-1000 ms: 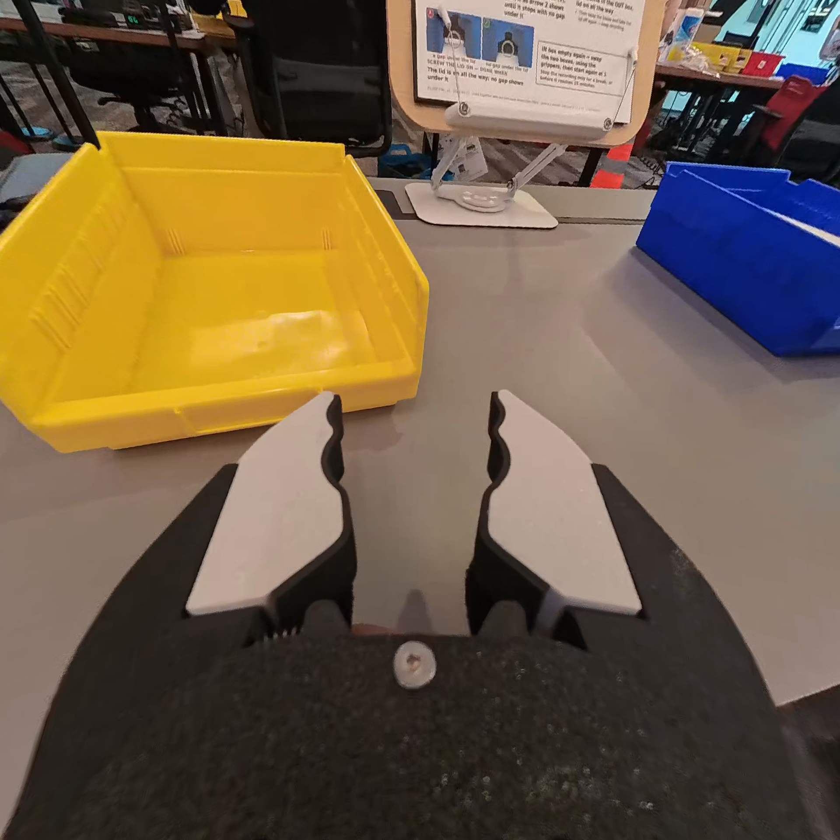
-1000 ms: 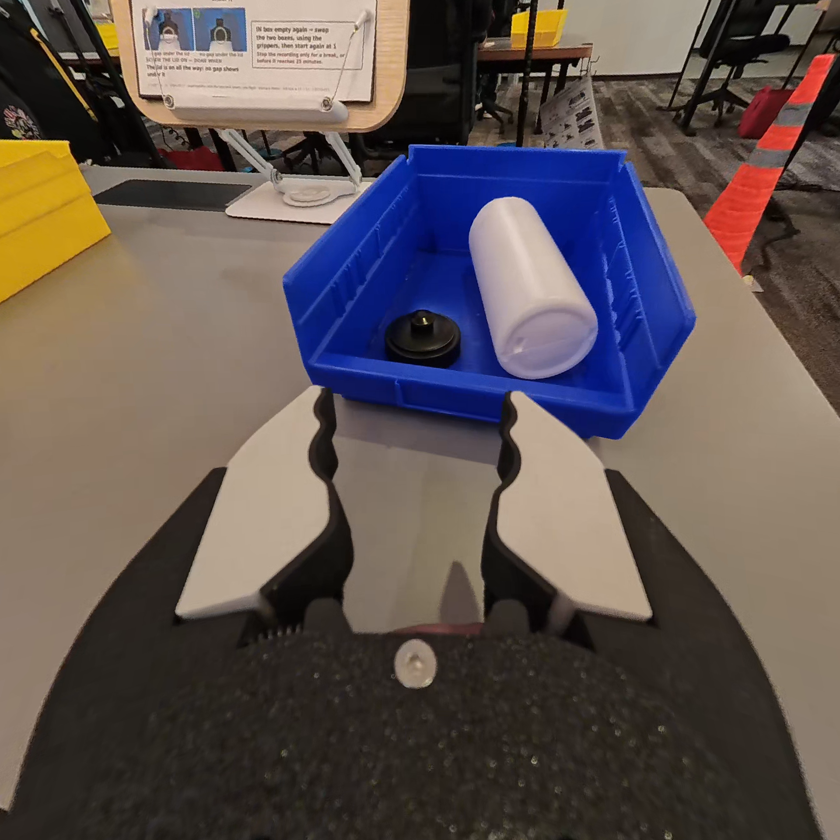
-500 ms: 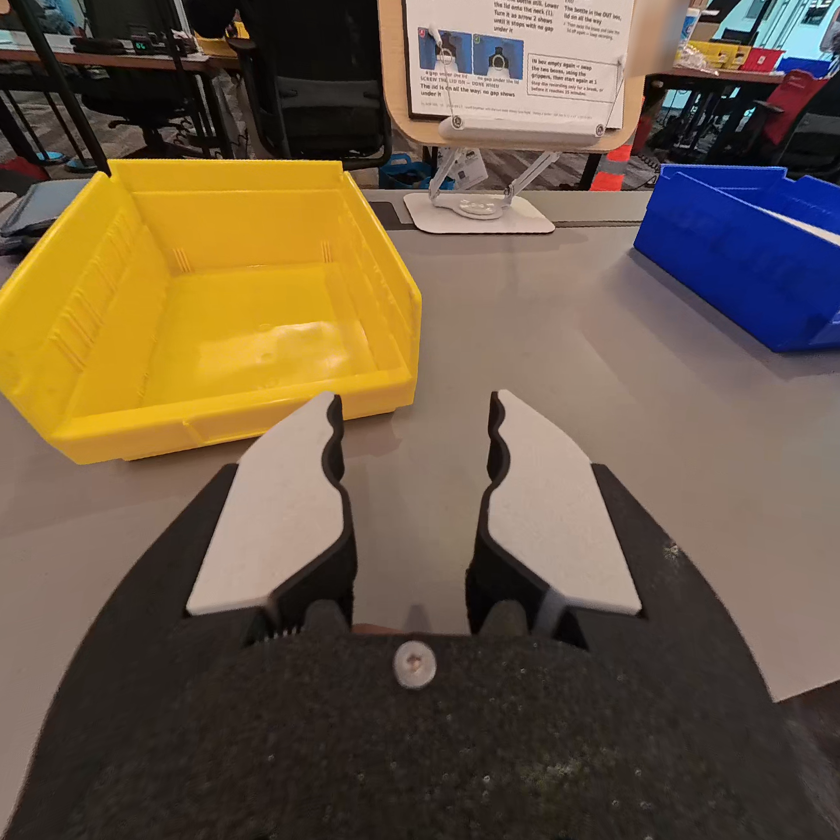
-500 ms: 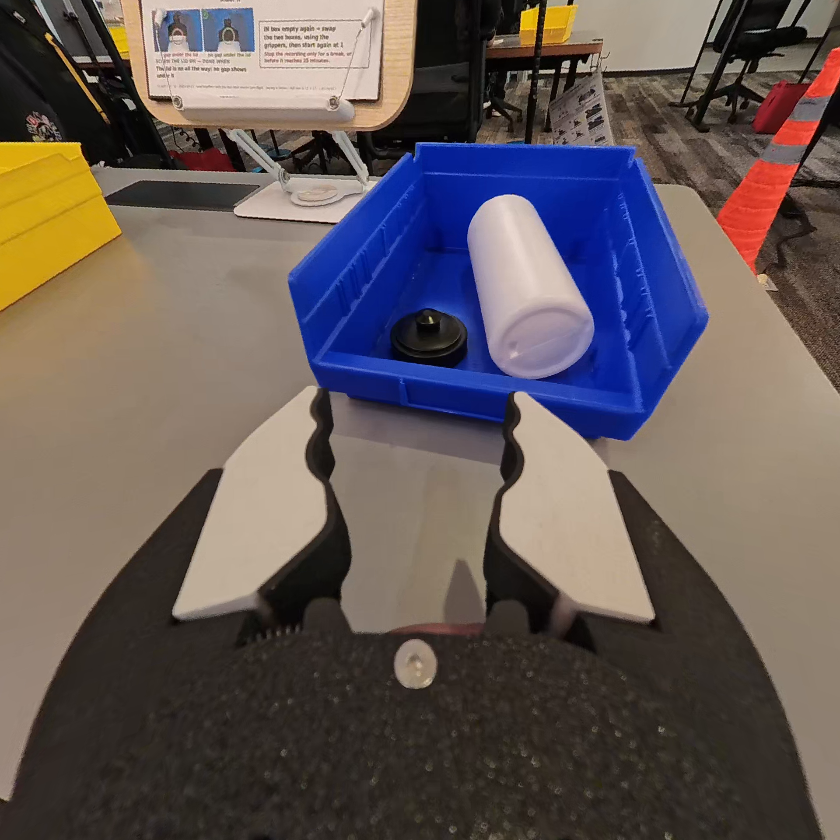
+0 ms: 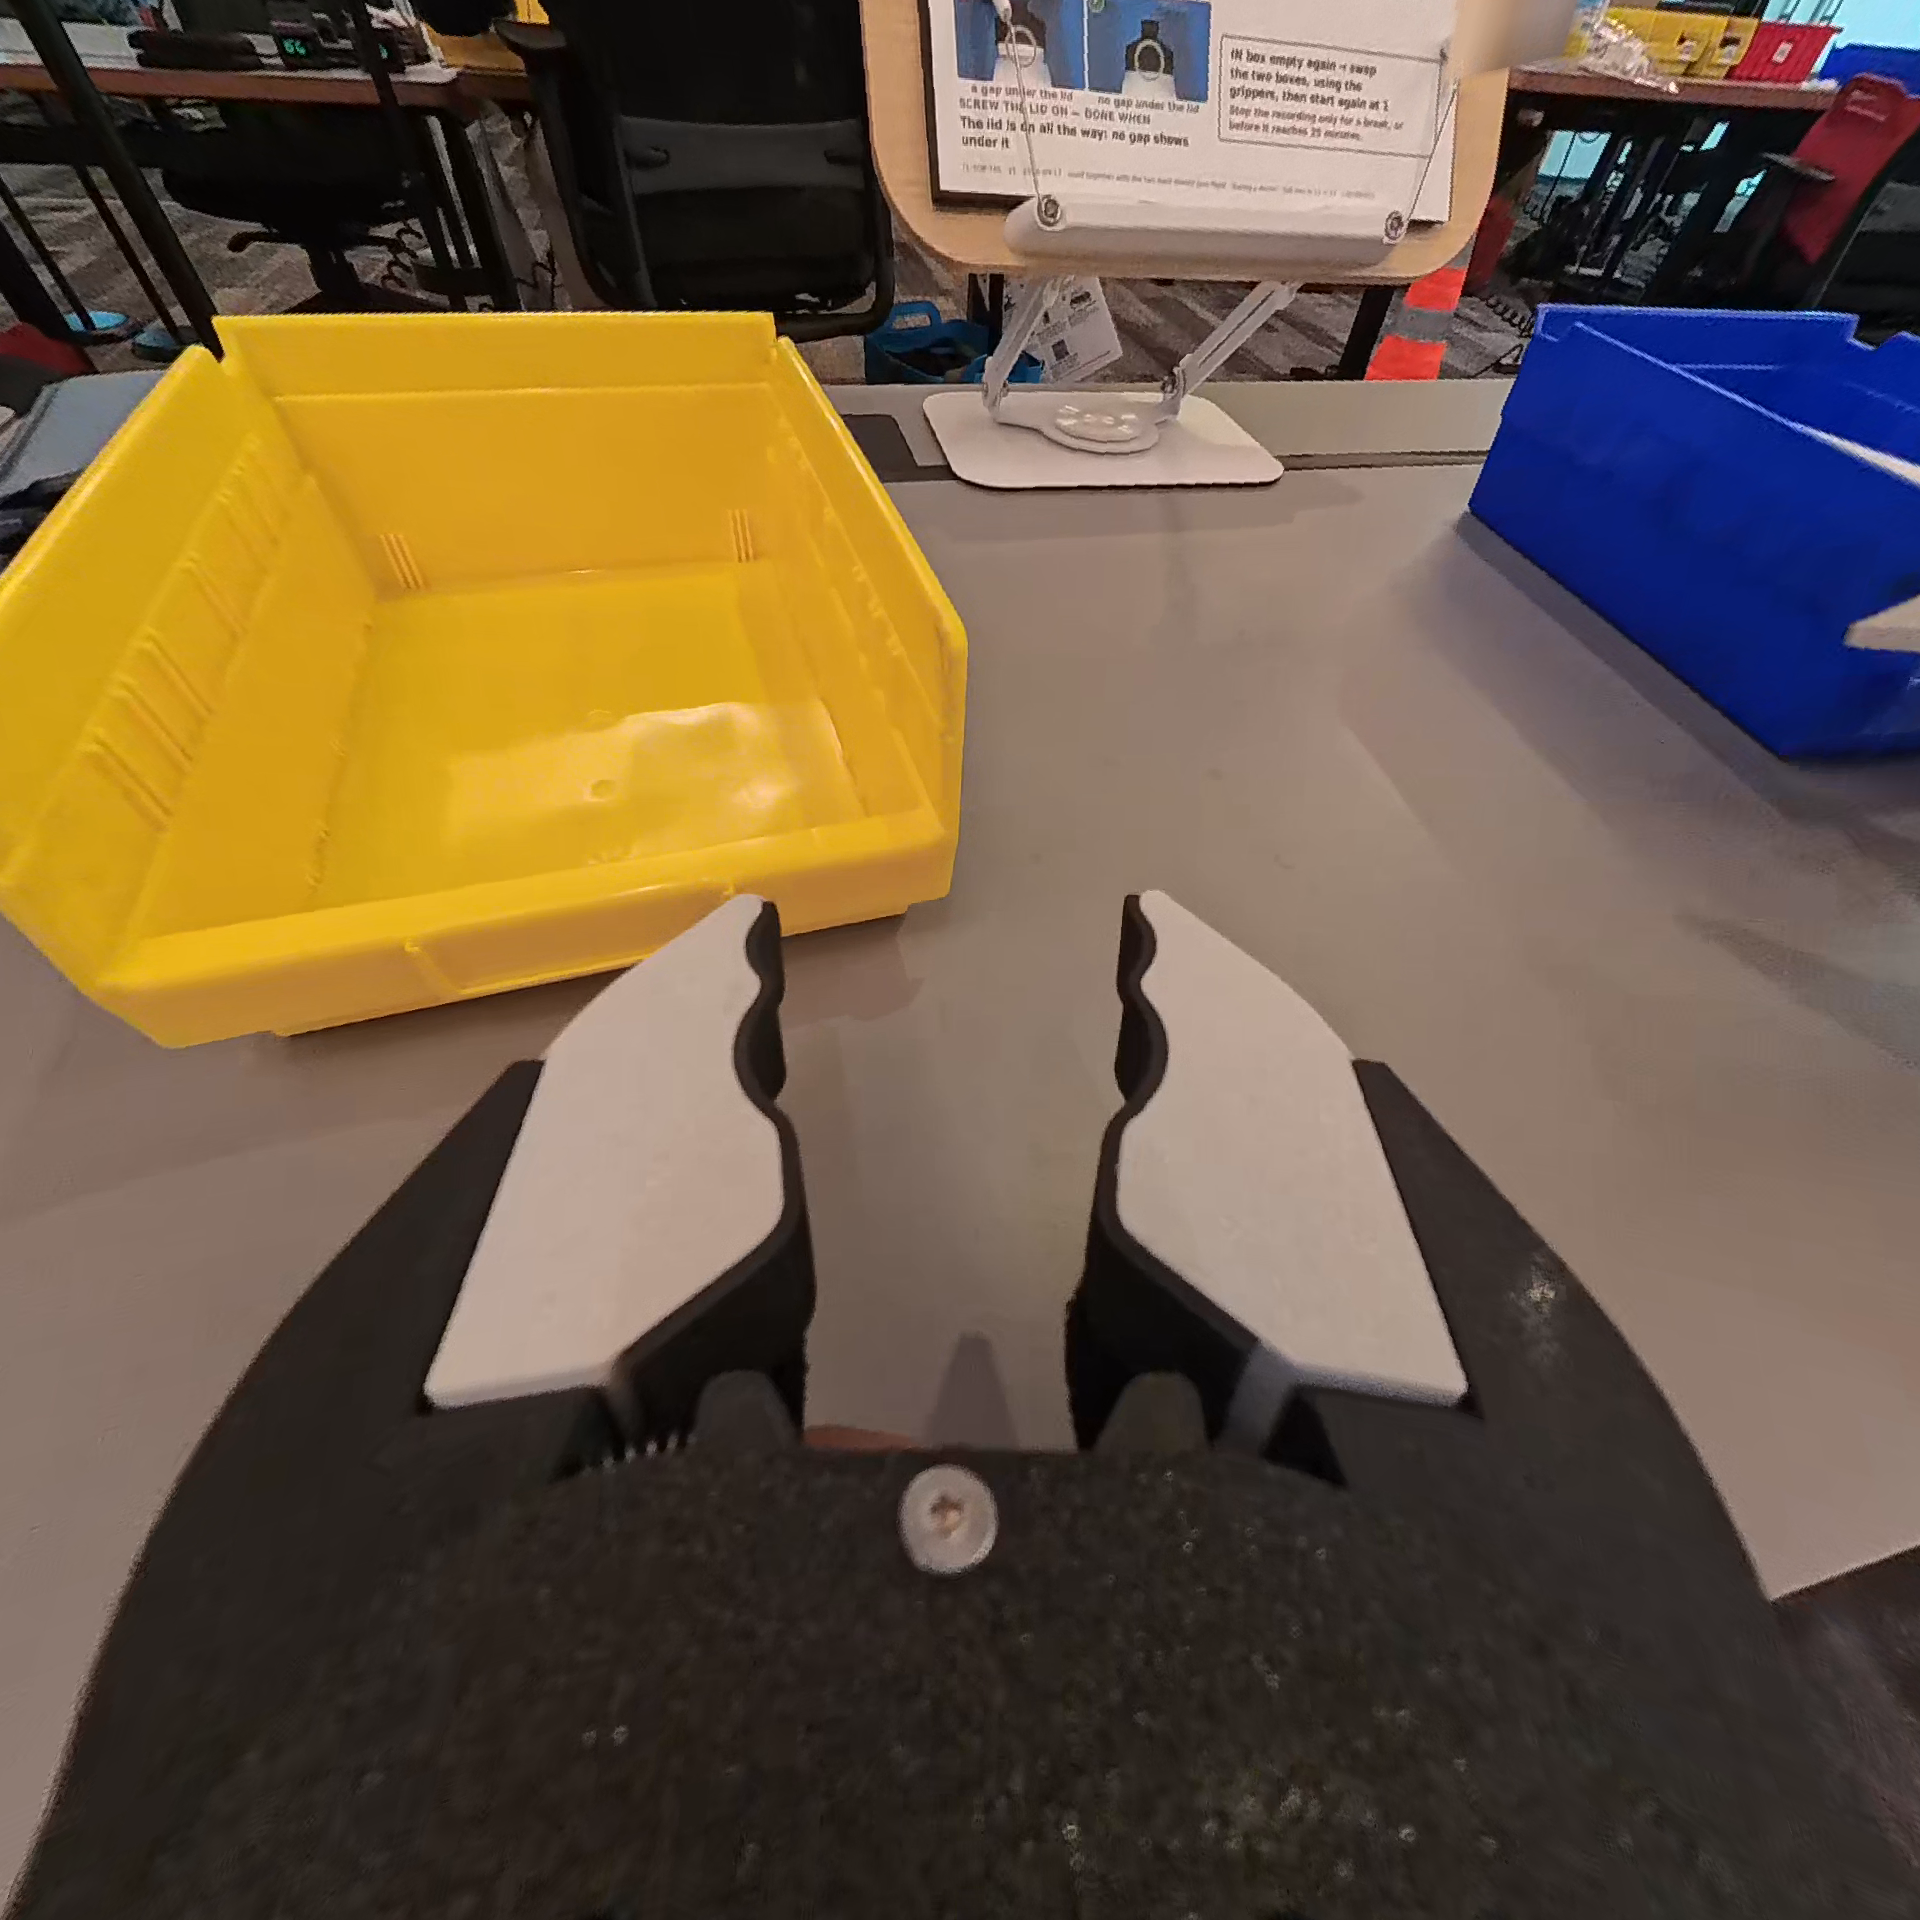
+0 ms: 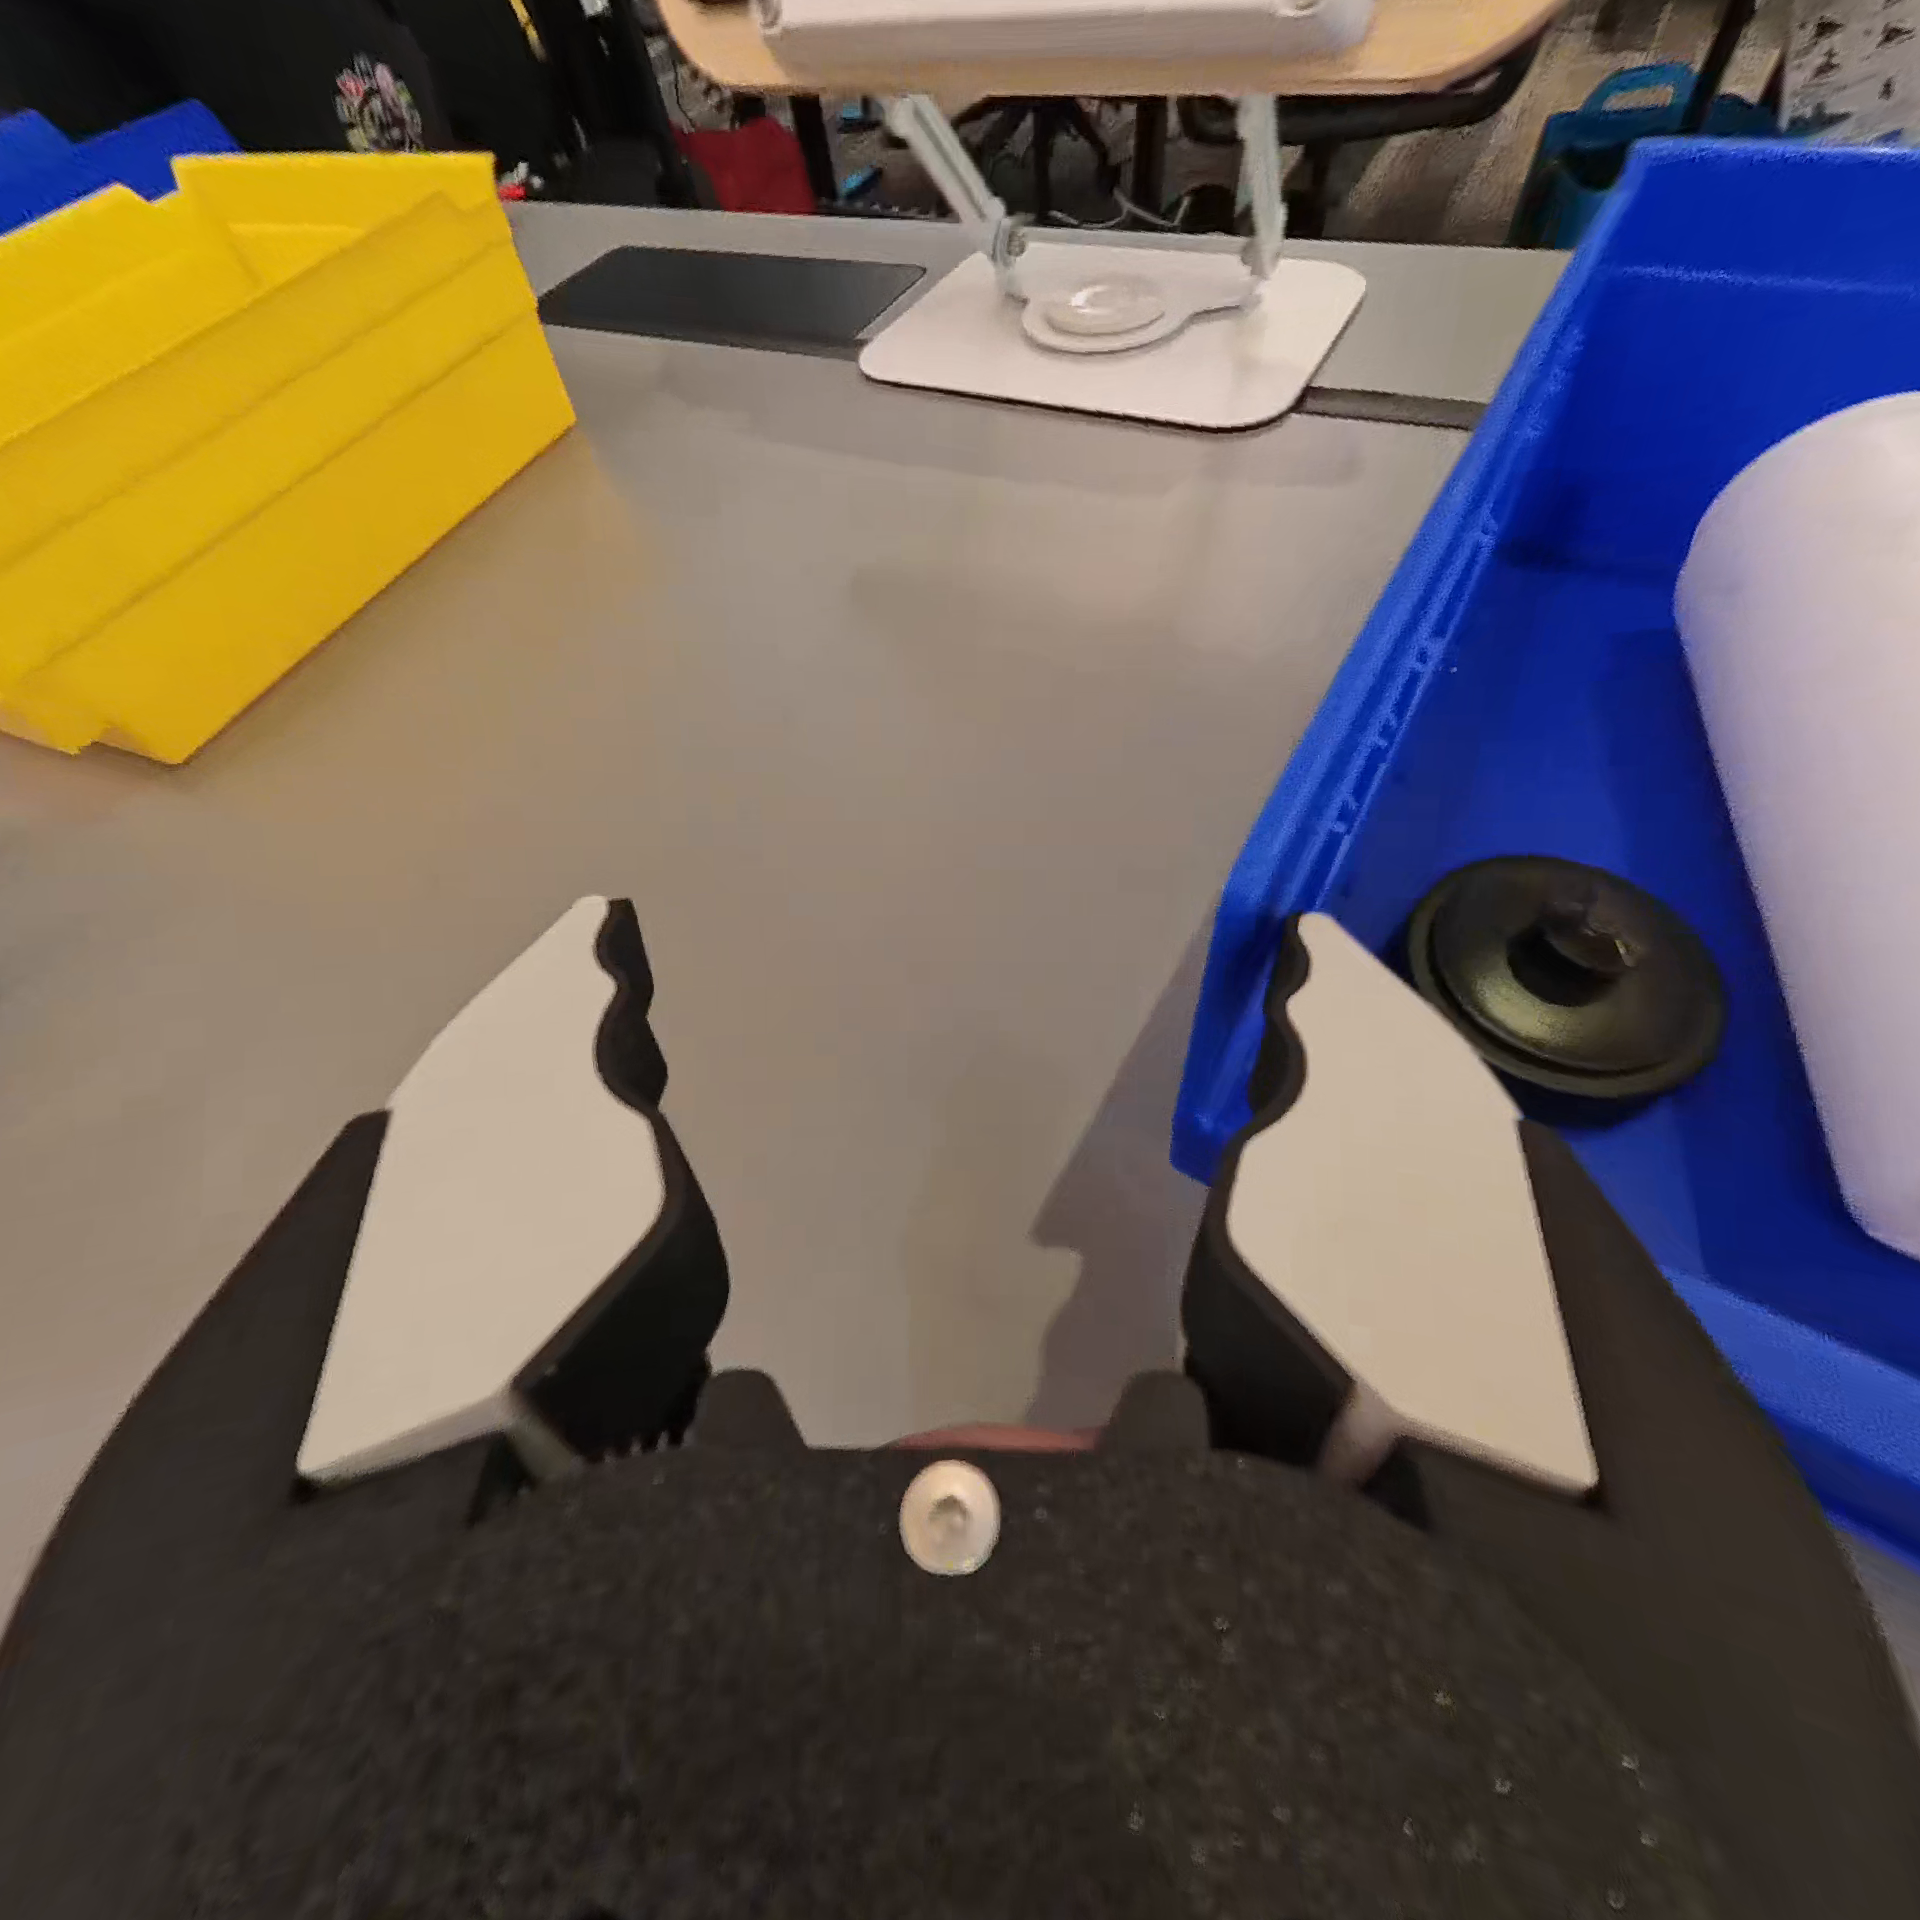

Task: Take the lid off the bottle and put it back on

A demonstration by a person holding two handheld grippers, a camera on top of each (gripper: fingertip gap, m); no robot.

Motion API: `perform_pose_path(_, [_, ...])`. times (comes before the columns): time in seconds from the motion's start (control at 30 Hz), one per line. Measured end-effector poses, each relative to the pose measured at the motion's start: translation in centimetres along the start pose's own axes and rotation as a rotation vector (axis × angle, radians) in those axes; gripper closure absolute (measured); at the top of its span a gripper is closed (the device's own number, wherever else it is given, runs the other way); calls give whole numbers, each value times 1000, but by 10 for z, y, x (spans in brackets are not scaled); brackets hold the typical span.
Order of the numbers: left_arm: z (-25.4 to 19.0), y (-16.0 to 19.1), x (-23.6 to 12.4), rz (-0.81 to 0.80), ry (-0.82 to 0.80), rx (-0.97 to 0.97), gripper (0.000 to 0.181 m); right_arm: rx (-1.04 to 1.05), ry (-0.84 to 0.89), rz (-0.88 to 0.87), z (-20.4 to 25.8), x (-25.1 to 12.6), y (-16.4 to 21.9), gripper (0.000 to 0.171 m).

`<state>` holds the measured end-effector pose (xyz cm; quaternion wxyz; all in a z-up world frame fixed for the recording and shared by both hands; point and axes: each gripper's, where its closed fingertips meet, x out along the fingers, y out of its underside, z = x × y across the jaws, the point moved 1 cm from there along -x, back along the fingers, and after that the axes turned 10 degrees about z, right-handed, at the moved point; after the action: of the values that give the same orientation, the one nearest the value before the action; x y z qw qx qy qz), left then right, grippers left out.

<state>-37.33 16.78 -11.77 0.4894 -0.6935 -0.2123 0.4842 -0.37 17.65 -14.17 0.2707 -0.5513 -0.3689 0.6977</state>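
A white bottle [image 6: 1818, 790] lies on its side in the blue bin [image 6: 1351, 831] at the right of the right wrist view. A black lid [image 6: 1564, 977] lies loose in the bin's front left corner, beside the bottle. My right gripper [image 6: 956, 925] is wide open and empty, its right finger over the bin's front left corner, close to the lid. My left gripper [image 5: 945, 914] is open and empty above the table, just in front of the yellow bin [image 5: 468, 675]. A tip of the right gripper [image 5: 1886, 629] shows at the far right of the left wrist view.
The yellow bin is empty and also shows in the right wrist view [image 6: 239, 468]. The blue bin [image 5: 1704, 540] is at the right in the left wrist view. A sheet holder on a white stand [image 5: 1101, 436] is at the table's back. The grey table [image 5: 1247, 779] lies between the bins.
My right gripper has moved forward to the blue bin's front left corner and opened wider. My left gripper has stayed open and hardly shifted.
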Motion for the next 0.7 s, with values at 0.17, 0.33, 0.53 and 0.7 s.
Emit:
perform_pose_path(0.17, [-15,0,5,7,44,46,119,-24,-103,20,40,17,-9,55])
perform_pose_path(0.33, [-94,-6,33,33,254,175,111,-95,-236,-56,80,-13,-19,80])
perform_pose_path(0.53, [-209,-35,105,83,440,252,108,-8,118,-241,6,-84,-11,89])
perform_pose_path(0.7, [-274,-56,185,163,428,270,117,178,455,-241,-86,-116,24,96])
